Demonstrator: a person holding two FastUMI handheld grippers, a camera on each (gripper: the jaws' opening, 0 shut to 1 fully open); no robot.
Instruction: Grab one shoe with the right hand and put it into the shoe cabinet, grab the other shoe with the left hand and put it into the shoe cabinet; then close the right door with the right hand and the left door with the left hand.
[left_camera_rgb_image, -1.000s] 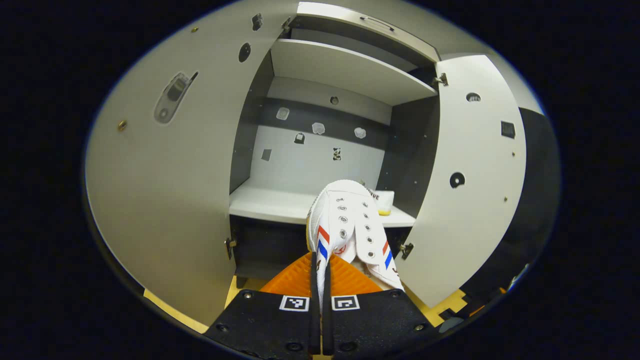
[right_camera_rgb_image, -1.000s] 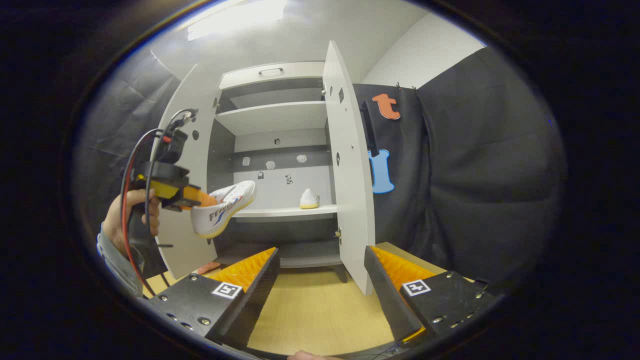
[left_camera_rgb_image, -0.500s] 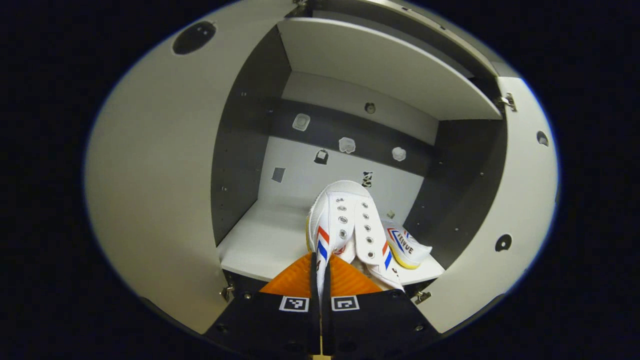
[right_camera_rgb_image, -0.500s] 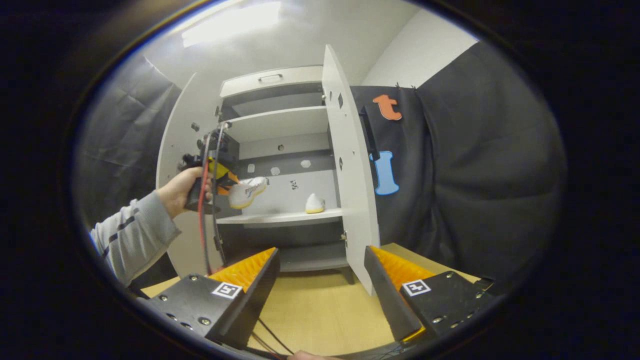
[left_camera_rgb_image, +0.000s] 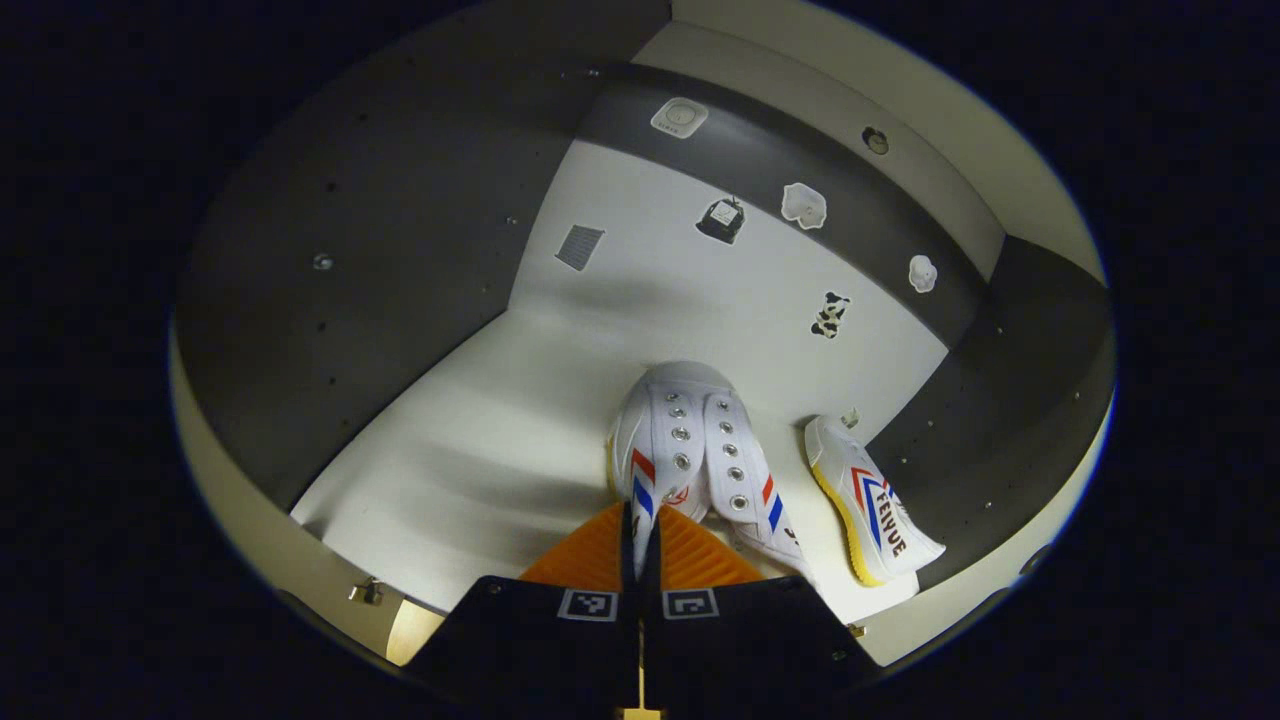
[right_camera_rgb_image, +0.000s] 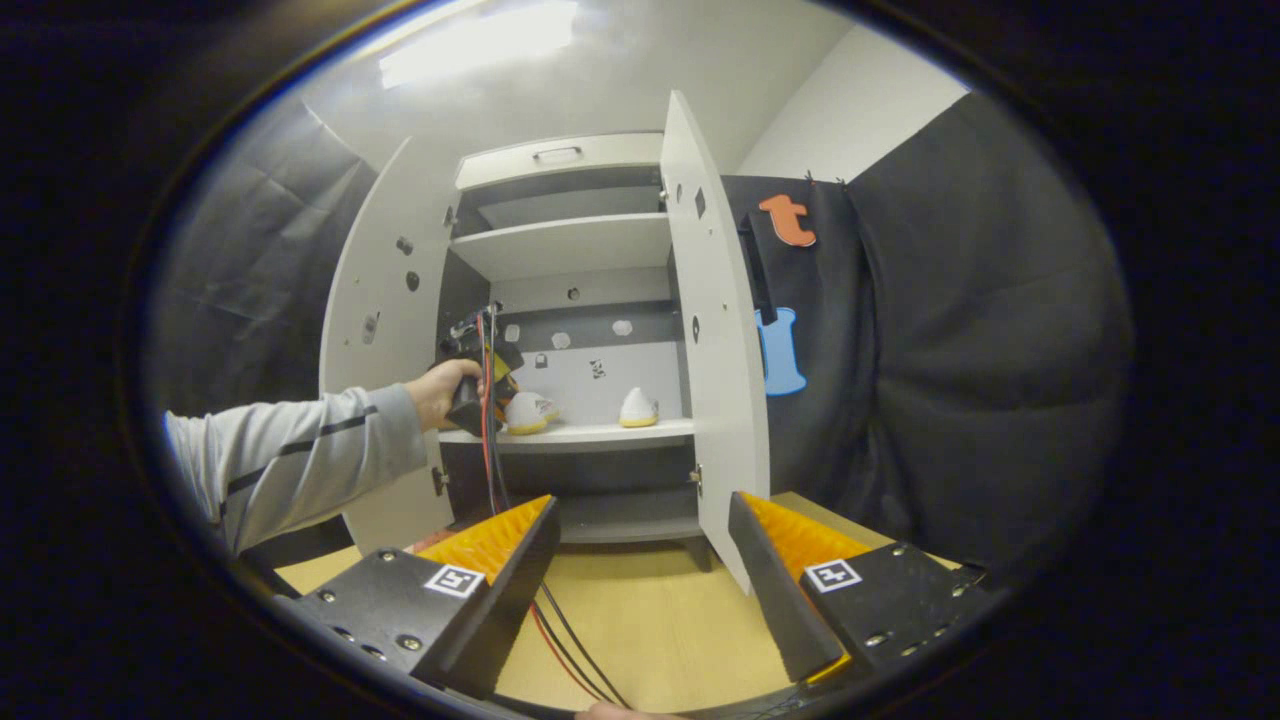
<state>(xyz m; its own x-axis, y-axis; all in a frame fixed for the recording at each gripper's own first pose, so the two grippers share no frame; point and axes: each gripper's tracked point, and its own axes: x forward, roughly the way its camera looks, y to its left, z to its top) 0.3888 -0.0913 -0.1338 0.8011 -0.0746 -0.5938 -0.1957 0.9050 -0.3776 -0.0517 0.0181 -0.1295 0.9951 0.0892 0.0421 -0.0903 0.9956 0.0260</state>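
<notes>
Cabinet (right_camera_rgb_image: 560, 250) stands open, both doors swung wide, one shoe (left_camera_rgb_image: 872, 500) lying on its middle shelf (left_camera_rgb_image: 480, 440) near the right wall. Left gripper (left_camera_rgb_image: 640, 545), inside the cabinet, is clamped on the second shoe (left_camera_rgb_image: 690, 450) over that shelf. Right gripper (right_camera_rgb_image: 640, 560) hangs outside, fingers wide apart, holding nothing.

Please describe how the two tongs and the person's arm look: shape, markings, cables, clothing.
The right tongs have two ridged wedge fingers on black bolted plates, each plate bearing a square black-and-white marker. The left tongs show the same plates and markers. Red and black cables hang from the handle. The sleeve is grey with a dark stripe.
</notes>
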